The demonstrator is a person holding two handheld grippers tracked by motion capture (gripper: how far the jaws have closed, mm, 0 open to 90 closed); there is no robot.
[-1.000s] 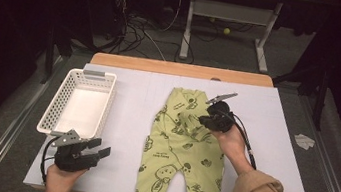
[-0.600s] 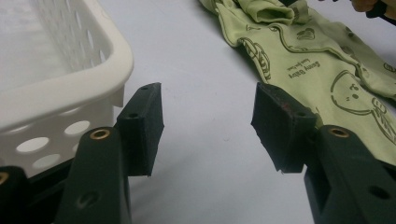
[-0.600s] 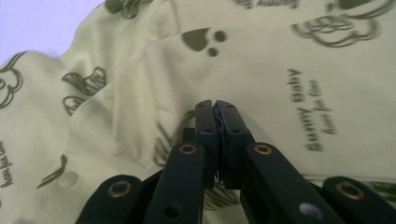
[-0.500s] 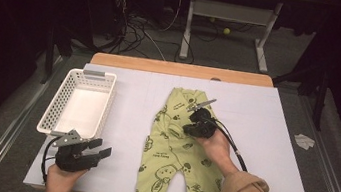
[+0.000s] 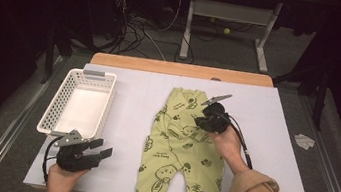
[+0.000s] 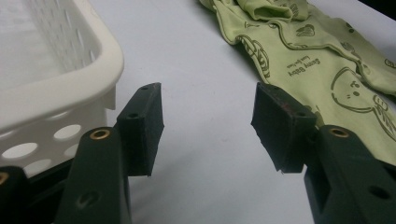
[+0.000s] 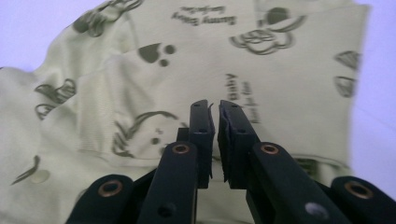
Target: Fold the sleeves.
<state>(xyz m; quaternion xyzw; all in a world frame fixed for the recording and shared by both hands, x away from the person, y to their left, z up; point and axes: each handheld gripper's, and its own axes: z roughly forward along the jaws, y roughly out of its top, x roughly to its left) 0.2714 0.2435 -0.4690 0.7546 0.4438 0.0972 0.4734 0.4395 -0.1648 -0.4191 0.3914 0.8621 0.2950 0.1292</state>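
Observation:
A light green baby romper with dark animal prints lies flat on the white table, legs toward the near edge. Its upper part is folded and bunched. My right gripper hovers over the romper's chest. Its jaws have just been opening; in the right gripper view the right gripper shows a thin slit with nothing between, above the romper. My left gripper rests near the table's front left, open and empty. In the left gripper view the left gripper points between the basket and the romper.
A white perforated basket stands empty at the table's left side, just beyond my left gripper. The white table sheet extends bare to the right of the romper. A wooden strip runs along the far edge.
My right gripper swept left and nearer over the romper's chest, then drew back up and to the right. The romper's upper part now lies folded inward. The left gripper has stayed still.

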